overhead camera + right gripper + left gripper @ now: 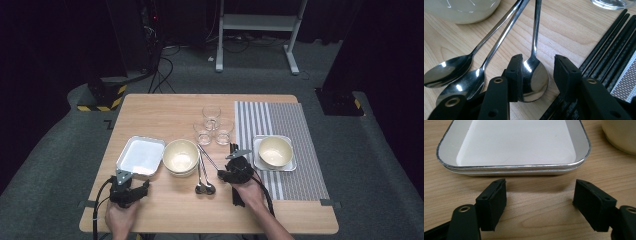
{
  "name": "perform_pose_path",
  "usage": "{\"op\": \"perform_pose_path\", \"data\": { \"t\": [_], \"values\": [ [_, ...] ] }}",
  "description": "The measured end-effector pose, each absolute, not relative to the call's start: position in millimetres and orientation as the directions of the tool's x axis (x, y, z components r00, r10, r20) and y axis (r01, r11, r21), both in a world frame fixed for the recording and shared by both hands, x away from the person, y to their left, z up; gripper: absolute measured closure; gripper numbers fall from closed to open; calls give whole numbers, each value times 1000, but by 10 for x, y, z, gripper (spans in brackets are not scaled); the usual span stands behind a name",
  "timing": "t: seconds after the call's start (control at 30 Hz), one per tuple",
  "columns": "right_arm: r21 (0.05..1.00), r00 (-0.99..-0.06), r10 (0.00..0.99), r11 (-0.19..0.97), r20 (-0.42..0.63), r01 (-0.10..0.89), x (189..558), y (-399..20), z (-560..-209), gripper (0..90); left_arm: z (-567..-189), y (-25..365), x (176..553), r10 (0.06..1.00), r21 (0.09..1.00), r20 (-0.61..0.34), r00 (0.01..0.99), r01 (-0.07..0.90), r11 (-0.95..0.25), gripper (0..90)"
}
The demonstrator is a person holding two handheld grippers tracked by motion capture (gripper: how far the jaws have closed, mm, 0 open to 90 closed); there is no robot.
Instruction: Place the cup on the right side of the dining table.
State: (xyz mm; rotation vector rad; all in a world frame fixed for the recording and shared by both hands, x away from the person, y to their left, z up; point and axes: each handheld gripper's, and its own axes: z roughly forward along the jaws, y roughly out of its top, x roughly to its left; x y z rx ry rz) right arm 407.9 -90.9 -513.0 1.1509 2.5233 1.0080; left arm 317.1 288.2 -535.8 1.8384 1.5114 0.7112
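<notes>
My right gripper is low over the wooden table, jaws apart, with the bowl of a steel spoon lying between them. Its left jaw overlaps the spoon's edge and the right jaw stands off it. Two more spoons lie to the left, and black chopsticks to the right. In the high view this gripper is just left of the striped placemat. My left gripper is open and empty, facing the near rim of a white tray from close by, at the front left.
A cream bowl sits between the white tray and the spoons. Three glasses stand behind them. On the placemat a second cream bowl rests in a small tray.
</notes>
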Motion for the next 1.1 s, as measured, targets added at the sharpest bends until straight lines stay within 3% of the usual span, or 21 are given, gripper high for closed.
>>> {"op": "perform_pose_path", "data": {
  "t": [0.53, 1.1],
  "values": [
    [645, -695, 717, 507, 51, 571, 4062, -878, -5166, 608, -5358, 2879, 3171, 982, 764, 11, 188, 632, -129, 267],
    [648, -691, 720, 500, 58, 575, 4051, -907, -5169, 729, -5359, 2878, 3171, 982, 765, 9, 188, 631, -128, 267]
  ]
}}
